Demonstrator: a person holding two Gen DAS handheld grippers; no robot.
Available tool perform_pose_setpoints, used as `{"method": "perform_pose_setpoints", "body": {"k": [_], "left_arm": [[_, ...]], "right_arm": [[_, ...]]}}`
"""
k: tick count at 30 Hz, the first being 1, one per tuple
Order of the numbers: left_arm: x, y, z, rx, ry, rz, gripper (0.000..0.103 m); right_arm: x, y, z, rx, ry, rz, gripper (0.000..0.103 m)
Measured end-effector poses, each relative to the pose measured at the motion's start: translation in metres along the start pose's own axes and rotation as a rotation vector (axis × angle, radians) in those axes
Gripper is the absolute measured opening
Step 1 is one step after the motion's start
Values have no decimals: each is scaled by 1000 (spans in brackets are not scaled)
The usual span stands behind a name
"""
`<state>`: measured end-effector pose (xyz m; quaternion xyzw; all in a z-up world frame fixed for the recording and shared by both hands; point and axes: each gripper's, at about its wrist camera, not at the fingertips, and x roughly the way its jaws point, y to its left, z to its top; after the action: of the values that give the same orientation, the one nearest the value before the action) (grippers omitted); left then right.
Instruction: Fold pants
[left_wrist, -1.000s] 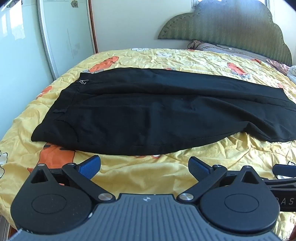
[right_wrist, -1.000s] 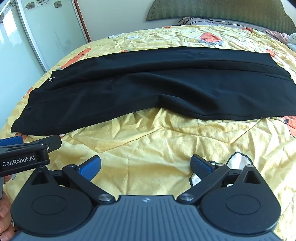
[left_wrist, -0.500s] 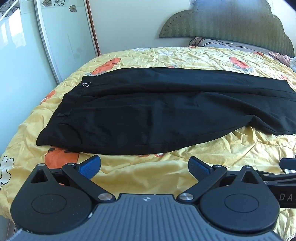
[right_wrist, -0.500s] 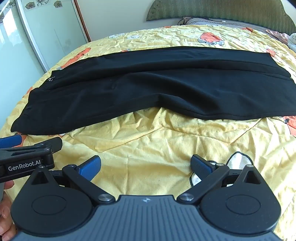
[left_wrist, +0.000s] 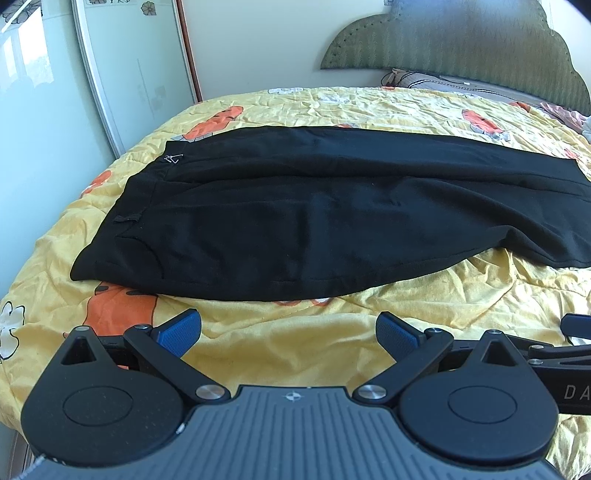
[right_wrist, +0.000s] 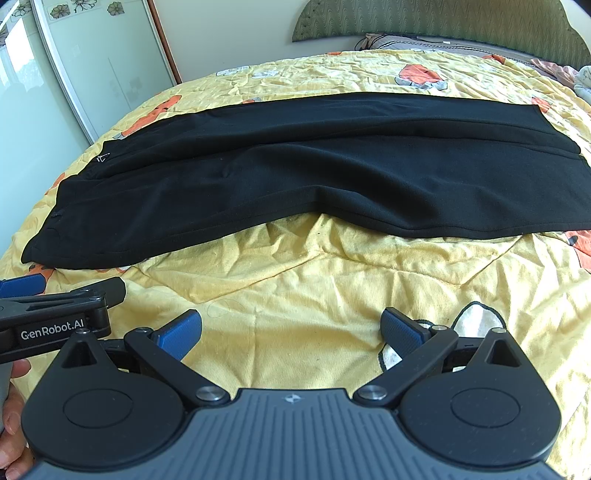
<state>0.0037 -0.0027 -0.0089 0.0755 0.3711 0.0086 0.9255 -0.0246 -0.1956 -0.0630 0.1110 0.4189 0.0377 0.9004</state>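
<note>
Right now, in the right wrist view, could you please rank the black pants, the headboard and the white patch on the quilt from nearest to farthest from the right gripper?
1. White patch, just beyond the right gripper, right side.
2. Black pants, across mid-bed.
3. Headboard, far end, top.

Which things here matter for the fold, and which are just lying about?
For the job: black pants, left gripper, right gripper, both open.
Lying about: yellow quilt, pillow, green headboard, sliding door.
</note>
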Motion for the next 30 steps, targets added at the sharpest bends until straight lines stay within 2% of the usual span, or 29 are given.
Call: {"method": "perform_pose_setpoints", "body": {"k": [30], "left_arm": [[4,5,-1,-17,8,-7,102]], "right_arm": [[0,0,2,10,1,2,103]]}}
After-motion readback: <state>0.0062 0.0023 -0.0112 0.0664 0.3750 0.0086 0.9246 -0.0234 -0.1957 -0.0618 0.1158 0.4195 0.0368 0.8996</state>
